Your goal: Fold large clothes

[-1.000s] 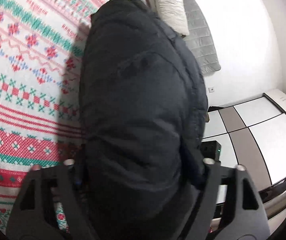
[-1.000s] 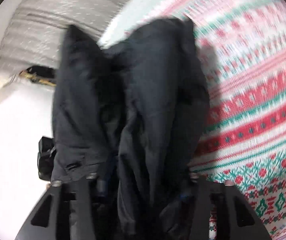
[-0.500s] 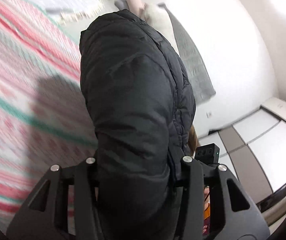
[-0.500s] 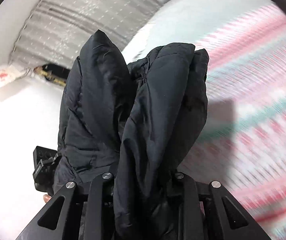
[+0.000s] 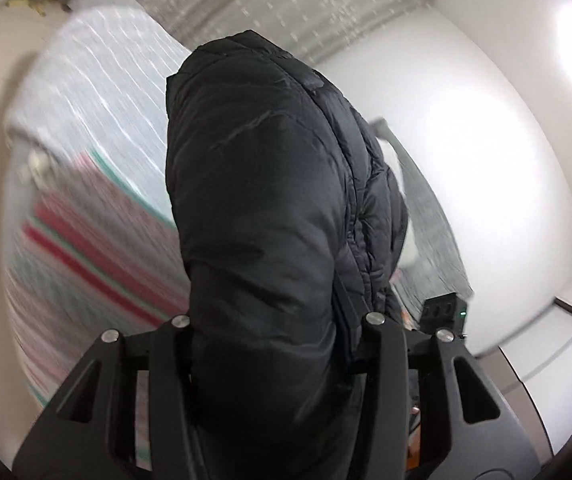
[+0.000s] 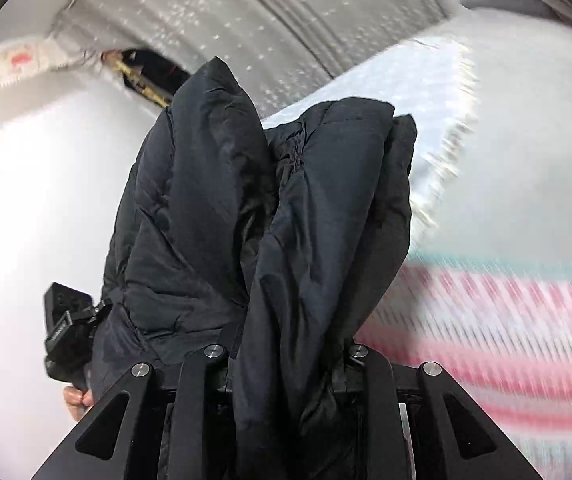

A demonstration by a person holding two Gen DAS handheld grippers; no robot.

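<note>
While both grippers clamp thick bunches of the black puffer jacket [image 5: 270, 216], the garment hangs clear of the bed instead of lying on it. The left gripper [image 5: 274, 344] has its jaws partly closed around a fat padded roll; the right gripper [image 6: 286, 360] pinches a narrower gather of layers, jaws closer together. Compared with a second ago, both sets of jaws have tightened, and the patterned red-and-green blanket [image 5: 98, 248] has slid down and away, blurred now, with the pale bedspread [image 6: 426, 92] and grey curtain [image 6: 286, 12] filling the upper view. By my reading the jacket is being carried upward and across for a fold or repositioning, not yet laid flat. Beyond it, the other handset [image 6: 66, 332] shows beside the jacket.
</note>
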